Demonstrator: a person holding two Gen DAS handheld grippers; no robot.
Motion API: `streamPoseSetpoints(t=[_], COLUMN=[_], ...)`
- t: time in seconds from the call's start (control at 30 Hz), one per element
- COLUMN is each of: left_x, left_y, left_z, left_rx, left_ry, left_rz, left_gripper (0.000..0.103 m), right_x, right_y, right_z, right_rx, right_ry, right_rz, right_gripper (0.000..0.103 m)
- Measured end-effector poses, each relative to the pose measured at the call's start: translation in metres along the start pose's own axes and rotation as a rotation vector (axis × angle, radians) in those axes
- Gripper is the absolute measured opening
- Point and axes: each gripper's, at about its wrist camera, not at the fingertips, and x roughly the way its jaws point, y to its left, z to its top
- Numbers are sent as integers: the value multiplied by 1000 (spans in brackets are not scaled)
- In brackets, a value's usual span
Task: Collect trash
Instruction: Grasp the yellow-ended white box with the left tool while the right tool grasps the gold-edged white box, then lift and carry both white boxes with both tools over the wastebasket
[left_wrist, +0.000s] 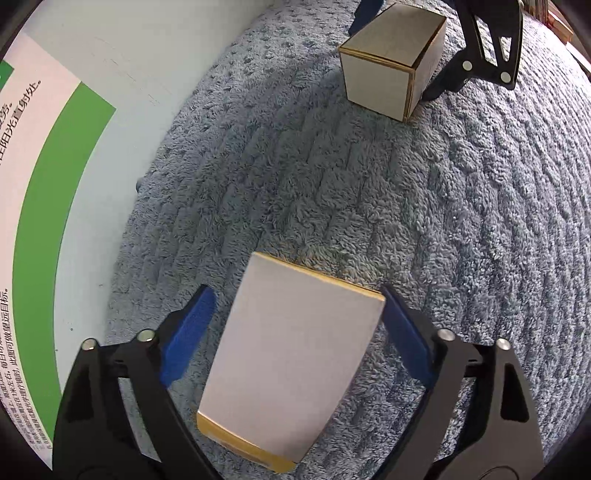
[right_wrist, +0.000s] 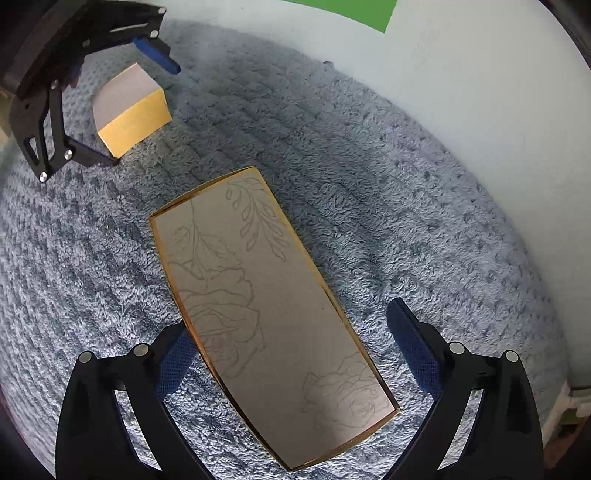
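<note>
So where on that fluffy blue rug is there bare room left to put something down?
The widest bare stretch of the blue rug lies between the two small boxes, the plain box and the flower-print box. More bare rug runs from the flower-print box to the pale floor. It is crowded around each box, where a gripper straddles it.

Two boxes on a blue towel

The right gripper (right_wrist: 291, 350) straddles a flower-printed box (right_wrist: 266, 314) (left pad touching, right pad apart); farther off, the left gripper (right_wrist: 142, 110) brackets a gold-ended box (right_wrist: 129, 110) on the towel (right_wrist: 406, 221).
</note>
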Motion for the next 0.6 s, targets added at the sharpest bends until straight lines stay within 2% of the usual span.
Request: streamPoseSetpoints(t=[0.1,0.13,0.17,0.2,0.27,0.33,0.6], left_x=[6,8,8,8,3,-1,-19], left_y=[7,9,9,10,10,12,12], left_z=[6,7,8,9,10,13,18], left_rx=[-46,-50,-54,-57,-74,-92,-129], left_ry=[18,23,28,30,27,21,7], left_rz=[-31,-28,-27,-23,-20,-7,37], left_gripper=[74,74,74,74,73,72,69], right_x=[5,4,1,0,-3,-5,-39], right_y=[-6,-6,-6,-7,-6,-7,-12], right_z=[3,3,4,5,7,9,-2], right_rx=[22,24,28,29,20,25,45], right_ry=[-1,-1,0,1,5,4,-45], right_rz=[1,10,32,31,8,2,-22], right_gripper=[93,87,73,71,56,51,49])
